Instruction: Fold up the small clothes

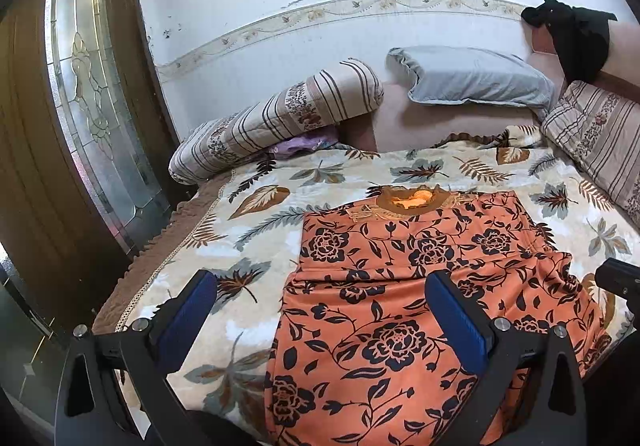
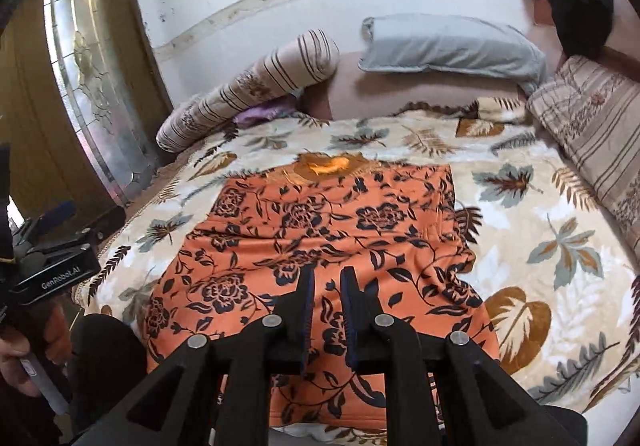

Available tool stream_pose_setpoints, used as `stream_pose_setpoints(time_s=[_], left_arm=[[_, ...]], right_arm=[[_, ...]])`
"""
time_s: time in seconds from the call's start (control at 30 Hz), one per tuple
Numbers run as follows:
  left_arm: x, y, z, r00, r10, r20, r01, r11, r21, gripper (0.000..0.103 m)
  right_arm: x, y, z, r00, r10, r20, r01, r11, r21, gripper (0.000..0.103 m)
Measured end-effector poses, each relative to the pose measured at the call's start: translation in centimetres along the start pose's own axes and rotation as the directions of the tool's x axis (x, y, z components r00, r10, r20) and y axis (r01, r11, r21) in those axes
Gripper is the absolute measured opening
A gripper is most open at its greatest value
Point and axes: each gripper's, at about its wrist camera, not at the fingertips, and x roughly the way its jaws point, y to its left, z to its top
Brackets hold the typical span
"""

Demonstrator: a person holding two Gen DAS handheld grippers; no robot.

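Left wrist view first: beyond and to the left of our left tongs (image 1: 320, 282) stands a brown door with a frosted glass panel (image 1: 86, 86). Ahead of it, a striped bolster (image 1: 280, 118) leans against the white wall, and a bit of purple cloth (image 1: 304, 144) peeks out beneath it. Our left tongs are released, the blue pads spread wide. The left pad (image 1: 188, 310) hangs over the leaf-print blanket (image 1: 248, 202), and the right pad (image 1: 456, 318) hangs over the orange floral garment (image 1: 400, 278). That garment lies flat on the blanket, straight ahead of the tongs and slightly to the right, with its brown collar (image 1: 412, 200) at the far end. Farther ahead sit a grey pillow (image 1: 472, 78) and, toward the right, a black garment (image 1: 576, 34) draped over the pink headboard. A second striped cushion (image 1: 596, 134) lies at the far right.

Right wrist view next: at the far left we see the left tongs' black body with white lettering. Our right tongs (image 2: 327, 278) sit over the near half of the orange floral garment (image 2: 332, 222), fingers drawn almost together with only a narrow gap and nothing between them. To the right of them the blanket (image 2: 540, 246) spreads out with large brown and grey leaves.
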Motion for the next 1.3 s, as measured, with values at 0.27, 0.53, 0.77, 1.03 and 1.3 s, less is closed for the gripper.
stream_pose_setpoints(time_s=[0.27, 0.53, 0.77, 1.03, 1.3], left_arm=[[-1.2, 0.8, -0.2, 1.000, -0.005, 0.008, 0.005, 1.000, -0.025, 0.103], [-0.7, 1.7, -1.3, 0.999, 0.001, -0.034, -0.003, 0.999, -0.046, 0.103], [-0.1, 2.5, -2.0, 0.998, 0.014, -0.056, -0.018, 0.998, -0.066, 0.103], [4.0, 2.0, -4.5, 0.984, -0.026, -0.176, 0.019, 0.999, -0.041, 0.103], [8.7, 2.8, -8.1, 0.950, 0.013, -0.312, -0.026, 0.999, -0.040, 0.103]], right_arm=[[-1.9, 1.9, 0.3, 0.998, 0.027, 0.062, -0.026, 1.000, -0.016, 0.032], [-2.7, 2.2, -0.1, 0.987, -0.009, 0.161, 0.009, 1.000, 0.006, 0.093], [-2.0, 2.6, -0.3, 0.990, -0.031, 0.139, 0.034, 0.999, -0.018, 0.093], [1.5, 0.3, -1.7, 0.998, -0.062, 0.025, 0.061, 0.998, 0.032, 0.093], [5.9, -5.5, -4.1, 0.990, -0.053, -0.131, 0.082, 0.970, 0.228, 0.091]])
